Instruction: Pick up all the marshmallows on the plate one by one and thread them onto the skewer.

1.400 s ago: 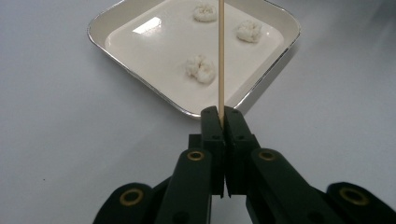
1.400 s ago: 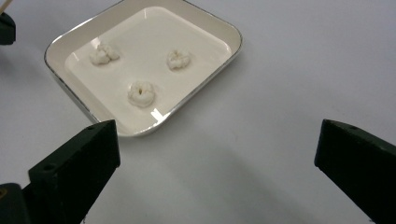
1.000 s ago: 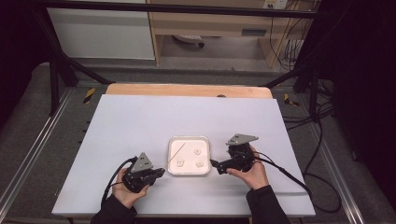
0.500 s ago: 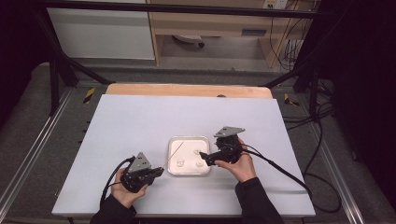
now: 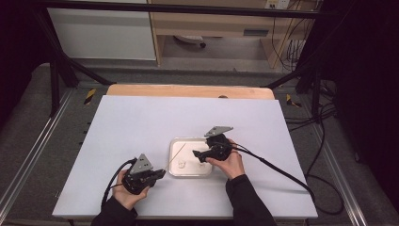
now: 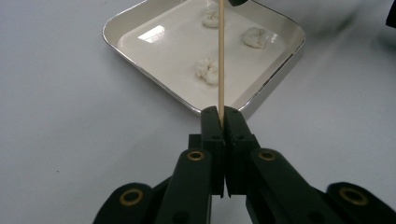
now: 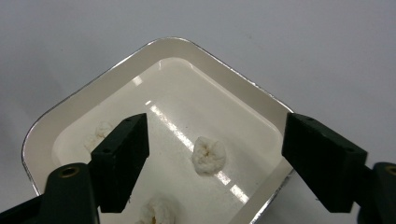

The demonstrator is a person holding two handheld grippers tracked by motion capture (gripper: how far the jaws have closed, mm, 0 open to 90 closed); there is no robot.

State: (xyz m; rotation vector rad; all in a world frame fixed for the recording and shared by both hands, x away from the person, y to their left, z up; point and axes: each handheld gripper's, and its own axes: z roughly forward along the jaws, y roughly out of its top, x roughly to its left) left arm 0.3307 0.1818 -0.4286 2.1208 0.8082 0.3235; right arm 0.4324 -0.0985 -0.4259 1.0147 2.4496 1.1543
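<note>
Two hand-held grippers at worktop (image 5: 141, 122). Right hand-held gripper (image 5: 201, 154) had moved from tray's right edge to over tray (image 5: 175, 173), frame centre; jaws, just narrowing, straddled white lump (image 7: 209, 155) untouched: pickup likely imminent. Left hand-held gripper (image 5: 160, 174), lower left, clamped on skewer (image 6: 221, 51), unmoved.

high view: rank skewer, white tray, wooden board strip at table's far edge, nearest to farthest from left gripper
1. Skewer: clamped in the left gripper, slanting up over the tray's left side.
2. White tray: just right of that gripper, mid-table.
3. Wooden board strip: along the table's far edge, well beyond the tray.
</note>
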